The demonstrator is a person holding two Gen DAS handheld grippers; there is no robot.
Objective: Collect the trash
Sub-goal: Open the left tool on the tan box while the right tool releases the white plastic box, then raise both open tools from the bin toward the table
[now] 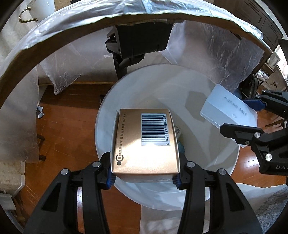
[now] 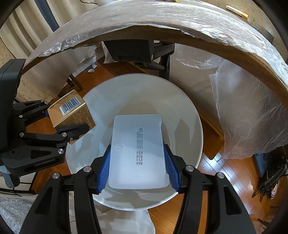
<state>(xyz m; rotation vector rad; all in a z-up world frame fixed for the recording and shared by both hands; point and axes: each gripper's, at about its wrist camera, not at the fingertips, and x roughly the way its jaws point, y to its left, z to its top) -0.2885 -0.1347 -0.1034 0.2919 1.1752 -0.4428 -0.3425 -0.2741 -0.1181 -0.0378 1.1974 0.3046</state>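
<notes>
My left gripper [image 1: 144, 172] is shut on a gold cardboard box [image 1: 145, 142] with a barcode and holds it over the open white trash bin [image 1: 207, 93]. The box also shows in the right wrist view [image 2: 72, 111], at the bin's left rim. My right gripper [image 2: 137, 171] is shut on a translucent white plastic tray [image 2: 138, 153] with printed dates and holds it above the bin [image 2: 180, 108]. The tray also shows in the left wrist view [image 1: 228, 109], at the bin's right side. Some trash [image 1: 179, 133] lies at the bin's bottom, mostly hidden by the box.
A table edge wrapped in clear plastic [image 1: 126, 16] arches over the bin. Plastic sheeting [image 2: 248, 111] hangs at the right. A black stand [image 1: 136, 45] rises behind the bin. Crumpled paper bits [image 1: 40, 112] lie on the wood floor at left.
</notes>
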